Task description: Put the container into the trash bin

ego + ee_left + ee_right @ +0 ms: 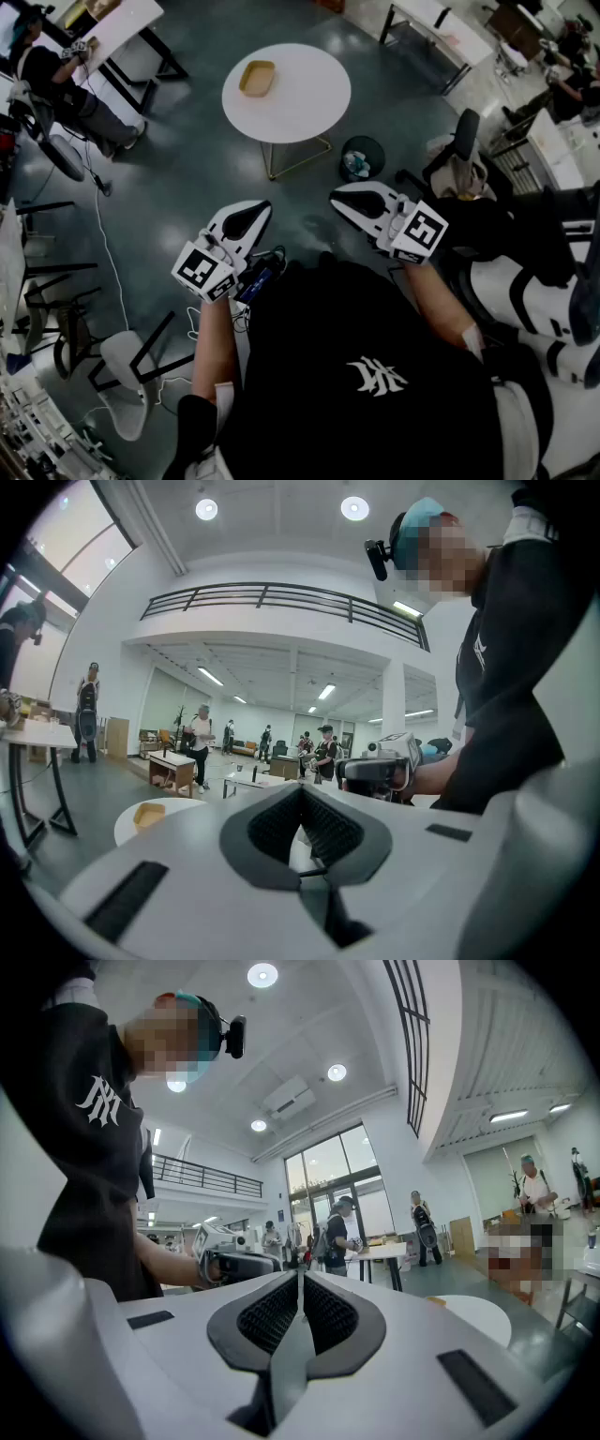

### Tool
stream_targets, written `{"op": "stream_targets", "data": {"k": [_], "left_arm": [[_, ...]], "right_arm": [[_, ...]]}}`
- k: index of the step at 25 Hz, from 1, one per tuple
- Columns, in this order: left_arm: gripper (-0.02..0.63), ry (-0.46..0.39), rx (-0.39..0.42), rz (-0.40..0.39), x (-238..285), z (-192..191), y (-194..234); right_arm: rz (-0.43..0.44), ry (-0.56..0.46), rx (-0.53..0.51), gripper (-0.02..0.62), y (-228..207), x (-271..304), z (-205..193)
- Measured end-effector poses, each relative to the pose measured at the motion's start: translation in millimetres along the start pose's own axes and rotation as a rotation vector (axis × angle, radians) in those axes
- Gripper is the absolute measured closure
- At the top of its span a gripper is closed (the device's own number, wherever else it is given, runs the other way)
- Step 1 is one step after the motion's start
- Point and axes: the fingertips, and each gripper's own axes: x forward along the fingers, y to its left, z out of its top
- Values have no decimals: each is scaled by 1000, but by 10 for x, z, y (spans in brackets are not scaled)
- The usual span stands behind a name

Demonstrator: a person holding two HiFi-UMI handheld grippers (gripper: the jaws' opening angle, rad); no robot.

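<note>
A shallow tan container (257, 78) lies on a round white table (309, 103) ahead of me, and it shows small at the left (148, 813) in the left gripper view. A dark round trash bin (362, 157) stands on the floor to the right of the table, with some rubbish inside. My left gripper (259, 210) and right gripper (341, 196) are held close to my body, well short of the table. Both point roughly level, their jaws closed with nothing between them. Each gripper sees the other: the right gripper (380, 771) and the left gripper (234, 1262).
A black office chair (457, 159) and desks stand to the right. More chairs (66, 337) and a cable on the floor lie to the left. A seated person (66, 89) is at the far left, and several people stand in the hall beyond.
</note>
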Motion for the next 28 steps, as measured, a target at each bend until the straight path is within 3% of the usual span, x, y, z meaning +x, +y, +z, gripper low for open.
{"op": "stream_targets", "data": {"k": [7, 13, 23, 28], "left_arm": [[603, 0, -5, 13, 44, 22, -22], [603, 21, -10, 0, 96, 1, -52], [603, 15, -21, 0, 244, 110, -88], [603, 59, 27, 11, 307, 71, -129]], "right_arm": [[26, -10, -20, 549, 11, -9, 56], [-19, 6, 14, 549, -111, -38, 23], [-25, -21, 22, 548, -242, -261, 61], [-21, -10, 37, 548, -297, -357, -74]]}}
